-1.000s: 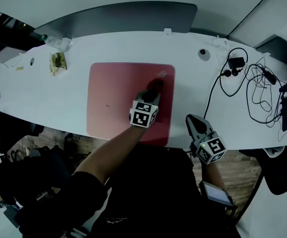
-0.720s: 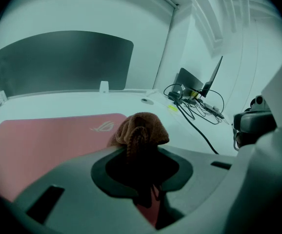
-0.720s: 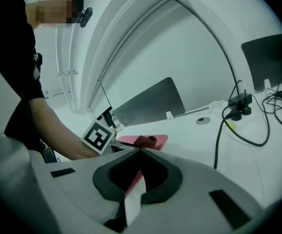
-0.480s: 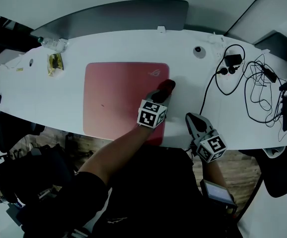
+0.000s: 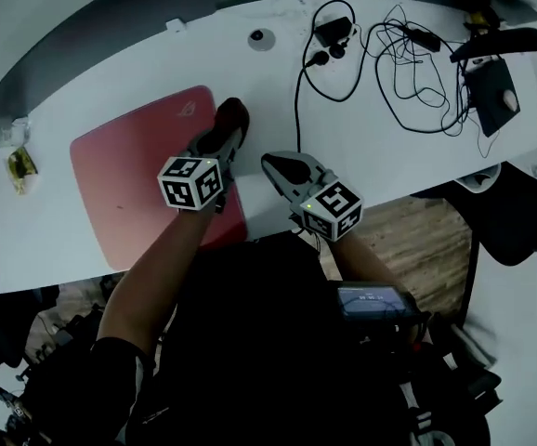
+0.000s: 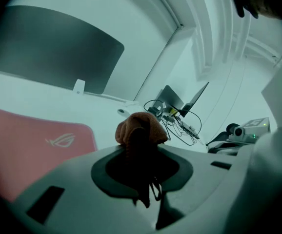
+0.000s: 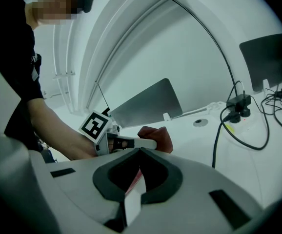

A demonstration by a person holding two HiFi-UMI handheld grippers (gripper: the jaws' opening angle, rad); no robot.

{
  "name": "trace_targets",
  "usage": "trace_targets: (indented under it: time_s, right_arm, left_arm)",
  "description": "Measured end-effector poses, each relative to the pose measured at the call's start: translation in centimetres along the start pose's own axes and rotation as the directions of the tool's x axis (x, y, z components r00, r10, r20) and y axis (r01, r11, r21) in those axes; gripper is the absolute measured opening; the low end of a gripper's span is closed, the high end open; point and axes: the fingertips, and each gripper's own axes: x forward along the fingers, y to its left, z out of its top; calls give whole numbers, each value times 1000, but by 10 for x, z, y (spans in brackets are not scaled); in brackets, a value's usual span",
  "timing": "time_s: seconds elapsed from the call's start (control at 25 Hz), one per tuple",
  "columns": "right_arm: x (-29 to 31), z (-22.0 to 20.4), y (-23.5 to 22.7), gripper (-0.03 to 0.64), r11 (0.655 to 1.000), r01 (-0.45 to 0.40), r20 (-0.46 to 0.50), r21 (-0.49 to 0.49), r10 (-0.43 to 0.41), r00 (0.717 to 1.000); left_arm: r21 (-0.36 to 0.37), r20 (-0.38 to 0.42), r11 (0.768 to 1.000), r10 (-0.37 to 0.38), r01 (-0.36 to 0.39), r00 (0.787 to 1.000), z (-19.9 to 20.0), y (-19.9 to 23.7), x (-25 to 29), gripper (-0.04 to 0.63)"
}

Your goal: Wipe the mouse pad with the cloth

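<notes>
The red mouse pad [image 5: 129, 175] lies on the white table [image 5: 361, 137], logo near its far right corner. My left gripper [image 5: 224, 136] is shut on a bunched dark red cloth [image 5: 232, 116], which sits at the pad's right edge, partly over bare table. In the left gripper view the cloth [image 6: 140, 128] bulges past the jaws, the pad [image 6: 29, 140] to its left. My right gripper [image 5: 281, 166] hovers shut and empty just right of the left one. The right gripper view shows the cloth [image 7: 159, 139] beyond its jaws.
Tangled black cables and a power adapter [image 5: 380, 45] cover the table's far right. A round grommet [image 5: 262, 38] sits behind the cloth. A black device [image 5: 491, 91] lies at the right end, a yellow wrapper [image 5: 22, 170] at the left. A dark panel [image 6: 48, 57] stands behind the table.
The left gripper has dragged the cloth rightward from near the pad's logo to the pad's right edge. The head view has swung, and the right gripper now sits closer to the left one.
</notes>
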Motion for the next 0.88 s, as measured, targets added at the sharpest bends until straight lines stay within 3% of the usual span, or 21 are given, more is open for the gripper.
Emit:
trace_targets:
  time_s: [0.32,0.88]
  right_arm:
    - [3,1,5,25,1000,20,6,23,-20,1000]
    - [0,-6,11,25,998,53,0,32,-53,999]
  left_arm:
    - [26,-3,999,-27,27,1000,15,11,12,91]
    - [40,-101,991,135,-131,986,-9,58,2,89]
